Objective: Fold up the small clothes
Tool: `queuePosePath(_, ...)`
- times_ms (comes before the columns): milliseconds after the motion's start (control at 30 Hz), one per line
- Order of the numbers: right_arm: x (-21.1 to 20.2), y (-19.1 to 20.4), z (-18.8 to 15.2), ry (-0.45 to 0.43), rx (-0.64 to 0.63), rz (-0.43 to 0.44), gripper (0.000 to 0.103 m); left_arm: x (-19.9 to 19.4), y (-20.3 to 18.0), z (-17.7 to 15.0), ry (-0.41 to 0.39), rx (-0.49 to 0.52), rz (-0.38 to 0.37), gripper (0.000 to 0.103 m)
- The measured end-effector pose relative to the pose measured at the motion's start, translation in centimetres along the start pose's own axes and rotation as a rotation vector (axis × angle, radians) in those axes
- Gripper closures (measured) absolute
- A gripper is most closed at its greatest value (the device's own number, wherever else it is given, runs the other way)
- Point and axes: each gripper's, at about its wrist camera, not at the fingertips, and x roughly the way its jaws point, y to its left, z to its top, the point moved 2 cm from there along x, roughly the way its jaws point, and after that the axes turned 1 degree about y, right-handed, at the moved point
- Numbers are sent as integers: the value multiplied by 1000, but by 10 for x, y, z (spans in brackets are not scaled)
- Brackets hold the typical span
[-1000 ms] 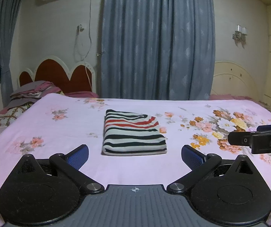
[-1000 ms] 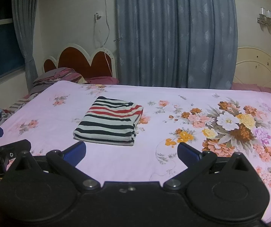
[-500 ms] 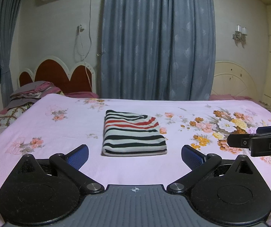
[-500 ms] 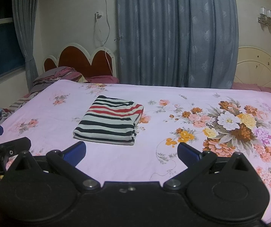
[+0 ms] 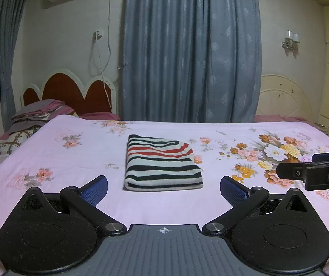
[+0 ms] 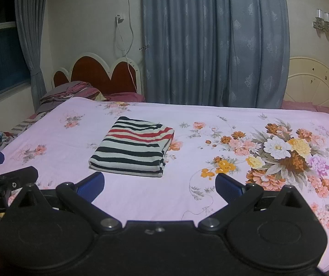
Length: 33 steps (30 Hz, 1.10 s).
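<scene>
Garment: a folded knit top with black, white and red stripes (image 5: 162,163) lies flat on the bed as a neat rectangular packet, roughly at the middle of the sheet.
Garment axis: seen from the left wrist camera, its sides run away from the camera toward the curtain, slightly longer than it is wide; the stripes run across it, left to right.
Garment ends: the thick rounded fold edge faces the grippers; the far end, with the red stripes and a dark neckline edge, points toward the curtain.
Garment from the right wrist camera: the same packet (image 6: 133,147) sits left of centre and looks turned, its far end leaning to the right.
Bed: a pale pink sheet printed with flowers (image 5: 72,161) covers it; the largest bouquet is printed to the right of the garment.
Left gripper (image 5: 163,187): its blue-padded fingers are spread wide and hold nothing; it hangs over the near edge of the bed, with the garment just beyond and between the fingertips, apart from them.
Right gripper (image 6: 160,182): spread wide too, empty, over the near edge; the garment lies beyond its left finger, not touching.
Each gripper in the other's view: the right one shows at the right edge of the left camera, the left one at the left edge of the right camera.
Background: a grey-blue curtain (image 5: 191,53), a red scalloped headboard (image 5: 72,92) and stacked pillows (image 5: 38,112) at the far left.
</scene>
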Motion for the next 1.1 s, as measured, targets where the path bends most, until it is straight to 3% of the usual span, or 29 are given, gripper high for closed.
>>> queuePosePath(1100, 2, -3, 1, 3, -8, 12, 1, 7, 0, 4, -4, 13, 1, 0)
